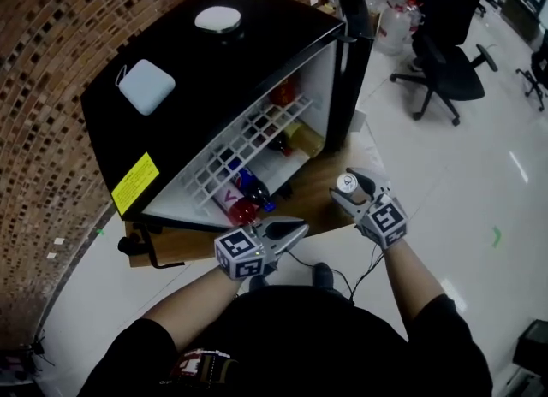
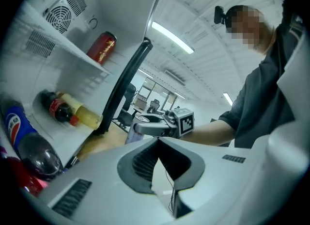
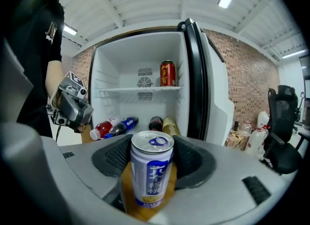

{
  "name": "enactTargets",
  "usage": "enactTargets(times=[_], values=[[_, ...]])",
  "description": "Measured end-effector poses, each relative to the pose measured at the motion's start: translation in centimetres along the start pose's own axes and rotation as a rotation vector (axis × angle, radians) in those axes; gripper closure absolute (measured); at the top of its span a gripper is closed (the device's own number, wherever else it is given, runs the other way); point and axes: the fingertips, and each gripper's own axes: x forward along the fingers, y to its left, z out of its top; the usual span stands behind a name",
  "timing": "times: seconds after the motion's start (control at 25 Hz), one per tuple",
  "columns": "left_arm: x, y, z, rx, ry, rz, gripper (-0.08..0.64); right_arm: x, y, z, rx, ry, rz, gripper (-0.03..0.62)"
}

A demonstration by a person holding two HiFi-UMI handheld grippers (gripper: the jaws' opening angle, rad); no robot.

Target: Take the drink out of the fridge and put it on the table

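A white and blue drink can (image 1: 347,184) (image 3: 151,170) stands upright between the jaws of my right gripper (image 1: 353,190) (image 3: 151,145), which is shut on it over the wooden table (image 1: 318,207), in front of the fridge's right side. The black mini fridge (image 1: 214,70) (image 3: 140,64) stands on the table with its door (image 1: 351,36) open. A red can (image 1: 282,93) (image 3: 167,73) (image 2: 101,47) sits on the fridge's upper shelf, and several bottles (image 1: 248,192) (image 3: 116,126) (image 2: 24,136) lie on its floor. My left gripper (image 1: 300,231) (image 2: 157,140) hangs shut and empty before the fridge's opening.
Two white objects (image 1: 146,86) (image 1: 217,19) lie on top of the fridge. An office chair (image 1: 445,66) and water jugs (image 1: 394,27) stand on the floor to the right. A brick wall (image 1: 51,62) runs behind the fridge. The table's front edge is just under both grippers.
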Motion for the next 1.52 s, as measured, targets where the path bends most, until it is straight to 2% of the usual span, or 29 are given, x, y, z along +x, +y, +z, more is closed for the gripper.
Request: enactTargets(times=[0.2, 0.44, 0.6, 0.76, 0.8, 0.92, 1.12, 1.16, 1.28, 1.48, 1.52], values=[[1.3, 2.1, -0.6, -0.039, 0.000, 0.058, 0.566, 1.1, -0.1, -3.0, 0.005, 0.014, -0.003, 0.318], [2.3, 2.9, -1.3, 0.006, 0.031, 0.085, 0.565, 1.0, 0.2, -5.5, 0.019, 0.006, 0.003, 0.318], [2.9, 2.9, -1.5, 0.029, 0.054, 0.096, 0.566, 0.4, 0.7, -5.7, 0.009, -0.029, 0.021, 0.314], [3.2, 3.0, -2.1, 0.034, 0.067, 0.094, 0.565, 0.6, 0.7, -6.3, 0.017, -0.018, 0.020, 0.295], [3.2, 3.0, -2.0, 0.033, 0.063, 0.093, 0.565, 0.5, 0.7, -6.2, 0.013, -0.014, 0.021, 0.262], [2.8, 2.7, -1.1, 0.036, 0.040, 0.092, 0.565, -0.4, 0.6, -4.6, 0.006, -0.026, 0.012, 0.233], [-0.1, 0.7, 1.2, 0.077, -0.015, 0.070, 0.565, -4.5, 1.0, -0.7, 0.047, -0.064, -0.016, 0.235], [-1.1, 0.2, 1.7, 0.090, -0.027, 0.071, 0.565, -5.2, 1.6, 0.1, 0.045, -0.058, -0.006, 0.243], [-4.2, -0.7, 3.6, 0.140, -0.071, 0.086, 0.565, -6.5, 3.4, 2.4, 0.057, -0.051, 0.028, 0.325], [-10.5, -2.8, 5.7, 0.194, -0.141, 0.130, 0.565, -6.6, 8.1, 4.8, 0.149, -0.056, 0.092, 0.428], [-11.9, -3.1, 6.0, 0.197, -0.154, 0.145, 0.565, -6.6, 8.9, 5.0, 0.164, -0.057, 0.110, 0.428]])
